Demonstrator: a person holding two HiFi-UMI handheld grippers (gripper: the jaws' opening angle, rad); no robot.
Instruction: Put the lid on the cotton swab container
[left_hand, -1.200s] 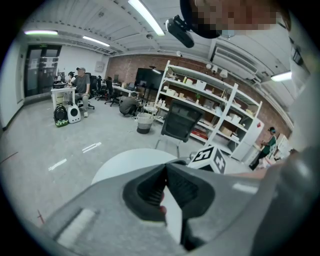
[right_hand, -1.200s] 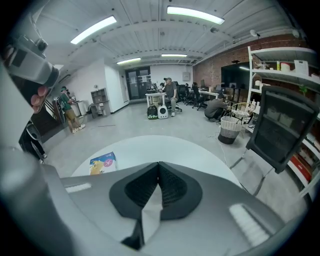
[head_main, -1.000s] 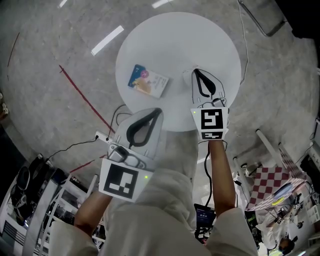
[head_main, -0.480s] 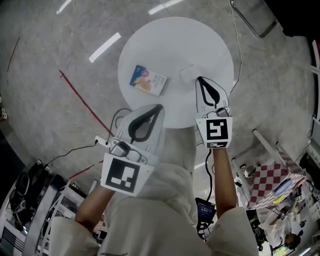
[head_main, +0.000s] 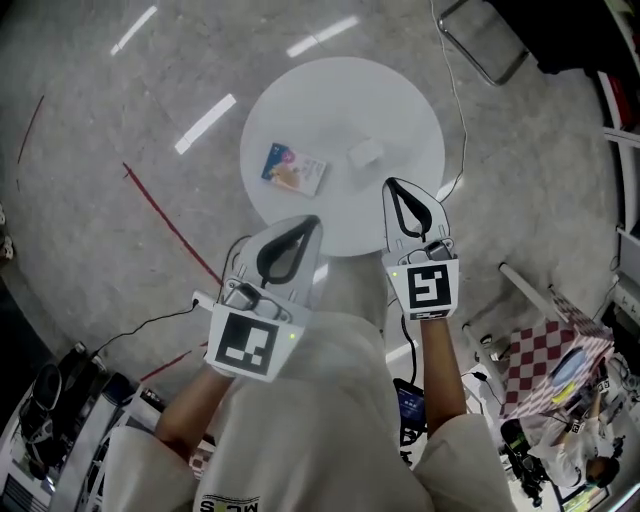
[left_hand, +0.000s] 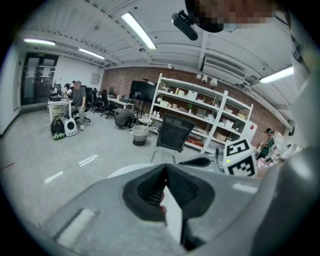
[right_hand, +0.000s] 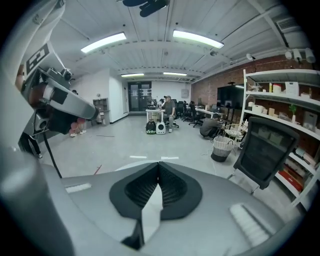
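A small white cotton swab container (head_main: 365, 153) is set on the round white worktop (head_main: 340, 95), near a colourful flat packet (head_main: 294, 168) whose print is unreadable. The jaws of the left gripper (head_main: 314, 222) and right gripper (head_main: 391, 187) are pressed closed – nothing is held.

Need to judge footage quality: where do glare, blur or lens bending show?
Head view: light streaks glare on the floor, white table looks washed out. Left gripper view: foreground soft, corners dark. Right gripper view: shelves bow, ceiling lights blaze.

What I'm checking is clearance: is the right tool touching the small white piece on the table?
Apart. The head view shows bare table between the right tool and the small white piece; its jaws are together, holding nothing.
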